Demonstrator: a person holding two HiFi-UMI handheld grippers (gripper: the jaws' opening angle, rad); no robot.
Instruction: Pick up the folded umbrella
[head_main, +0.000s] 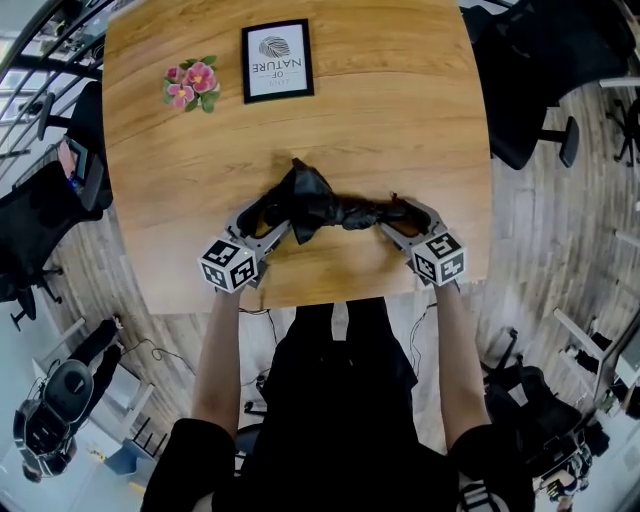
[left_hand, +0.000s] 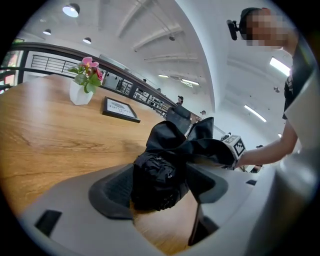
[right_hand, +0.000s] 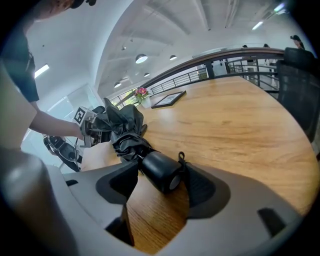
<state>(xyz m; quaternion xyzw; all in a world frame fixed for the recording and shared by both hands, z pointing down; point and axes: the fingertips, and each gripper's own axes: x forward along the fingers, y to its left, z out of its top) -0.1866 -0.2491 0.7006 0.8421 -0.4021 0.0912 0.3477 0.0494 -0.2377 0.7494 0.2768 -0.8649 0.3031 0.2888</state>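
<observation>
Resting: folded umbrella (head_main: 330, 208) | left tool (head_main: 265, 218) apart round canopy (left_hand: 155, 175) | right tool (head_main: 398, 215) apart round handle (right_hand: 159, 171)

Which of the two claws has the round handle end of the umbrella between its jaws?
The right claw: the black cylindrical handle lies between its open jaws. The left claw has the crumpled fabric end instead.

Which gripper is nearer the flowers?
Left. The left gripper is at the umbrella end nearest the flowers; the right gripper is at the handle end, farther away.
</observation>
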